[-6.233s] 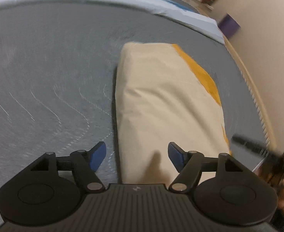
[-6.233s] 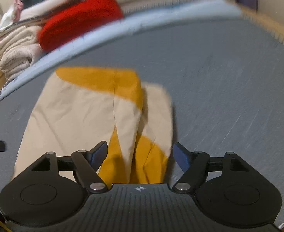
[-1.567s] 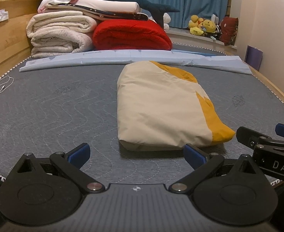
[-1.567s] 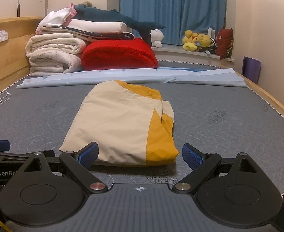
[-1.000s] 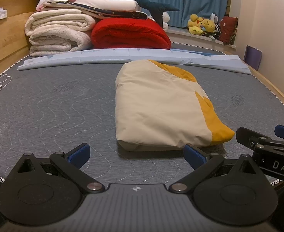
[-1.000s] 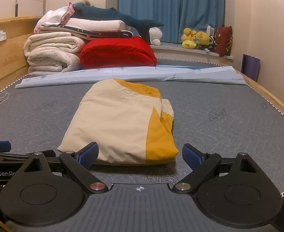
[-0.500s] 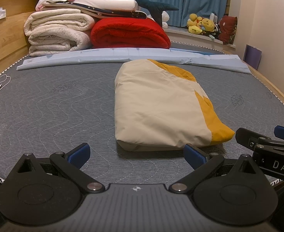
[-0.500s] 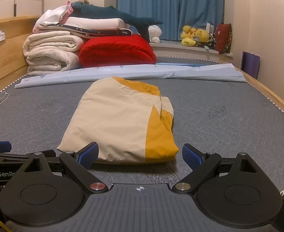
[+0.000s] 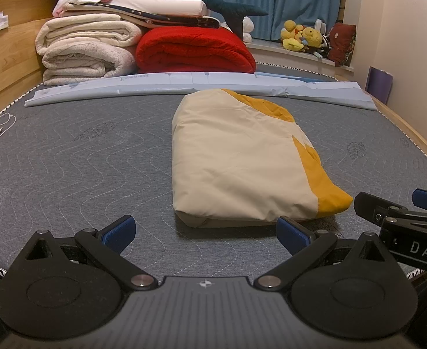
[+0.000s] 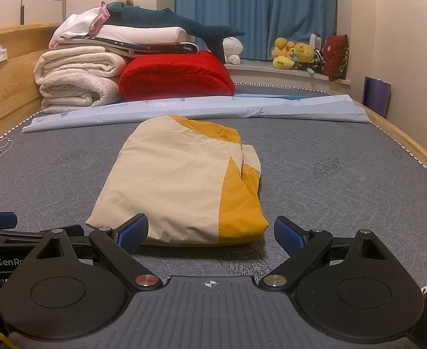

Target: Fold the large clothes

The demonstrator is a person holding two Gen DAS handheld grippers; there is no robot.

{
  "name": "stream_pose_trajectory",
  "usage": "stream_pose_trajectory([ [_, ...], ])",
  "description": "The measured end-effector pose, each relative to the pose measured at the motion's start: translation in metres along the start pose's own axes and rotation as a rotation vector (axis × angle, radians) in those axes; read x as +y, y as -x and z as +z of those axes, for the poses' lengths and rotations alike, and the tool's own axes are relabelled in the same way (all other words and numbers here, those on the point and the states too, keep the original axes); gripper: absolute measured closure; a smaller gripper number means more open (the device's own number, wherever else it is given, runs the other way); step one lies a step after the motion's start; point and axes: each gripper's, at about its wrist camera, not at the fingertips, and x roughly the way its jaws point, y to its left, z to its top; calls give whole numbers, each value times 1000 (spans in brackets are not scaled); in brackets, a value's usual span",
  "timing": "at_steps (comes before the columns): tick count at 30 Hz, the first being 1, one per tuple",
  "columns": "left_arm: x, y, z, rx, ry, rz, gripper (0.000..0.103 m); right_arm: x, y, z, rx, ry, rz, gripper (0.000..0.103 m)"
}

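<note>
Both the left gripper (image 9: 206, 228) and right gripper (image 10: 210, 229) have drawn back, jaws wide and empty, leaving the folded garment (image 9: 242, 157) ahead on the bed (image 9: 82, 157), apparently finished.

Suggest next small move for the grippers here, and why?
Probably none on the cloth: hold both back. The cream and yellow garment already lies as a compact folded bundle on the grey mattress. The left gripper and right gripper sit short of its near edge, jaws wide apart and empty. At most, tidy the looser yellow side.

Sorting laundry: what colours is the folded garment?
Cream with mustard-yellow panels, the folded garment shows best in the right wrist view.
</note>
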Motion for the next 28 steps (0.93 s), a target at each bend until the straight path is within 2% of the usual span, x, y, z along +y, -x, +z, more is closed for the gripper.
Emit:
stream_pose_trajectory([
  [28,4,-11,-2,10,-7,-17,0,0,0,-1,3,-1,-1,10],
])
